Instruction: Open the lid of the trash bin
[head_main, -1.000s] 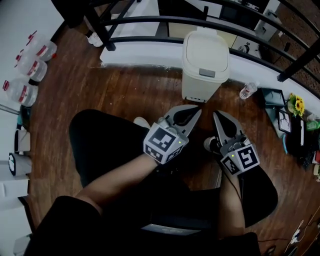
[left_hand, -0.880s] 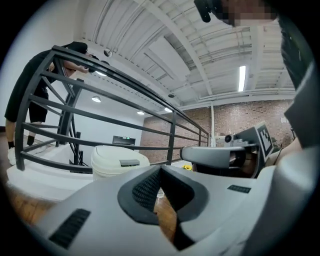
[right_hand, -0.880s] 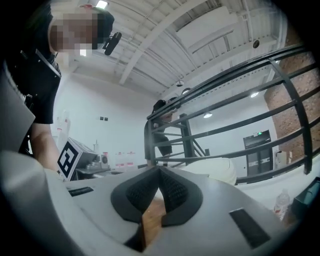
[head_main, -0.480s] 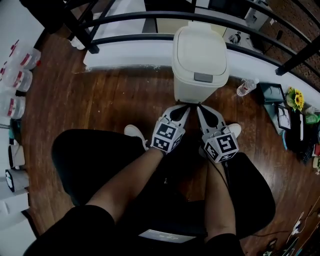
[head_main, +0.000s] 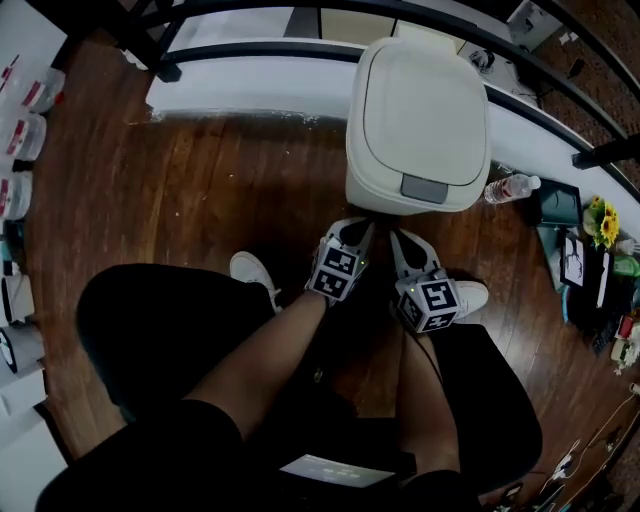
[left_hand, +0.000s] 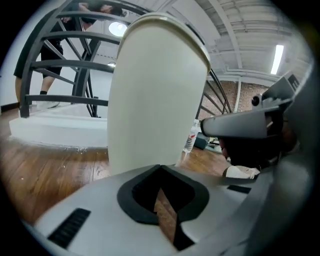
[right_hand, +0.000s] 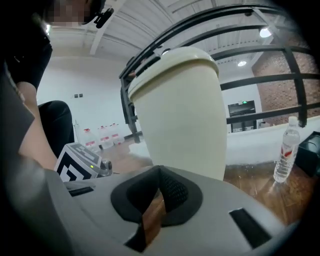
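The cream trash bin (head_main: 418, 125) stands on the wood floor against the white ledge. Its lid is down, with a grey push tab (head_main: 424, 186) at the near edge. My left gripper (head_main: 352, 232) and right gripper (head_main: 400, 240) sit side by side low in front of the bin, just below that edge, touching nothing. Both are shut and empty. In the left gripper view the bin's wall (left_hand: 155, 95) rises just past the left gripper (left_hand: 160, 167), with the right gripper (left_hand: 250, 125) alongside. The right gripper view shows the bin (right_hand: 180, 110) beyond the right gripper (right_hand: 159, 169).
A water bottle (head_main: 512, 187) stands on the floor right of the bin. A black railing (head_main: 250, 48) and white ledge (head_main: 250, 85) run behind it. Clutter with a sunflower (head_main: 605, 225) lies far right, plastic containers (head_main: 20, 120) far left. A white shoe (head_main: 250, 268) is near the left gripper.
The head view has closed in on the bin. Both grippers have drawn together and moved forward to the bin's front; the lid stays down.
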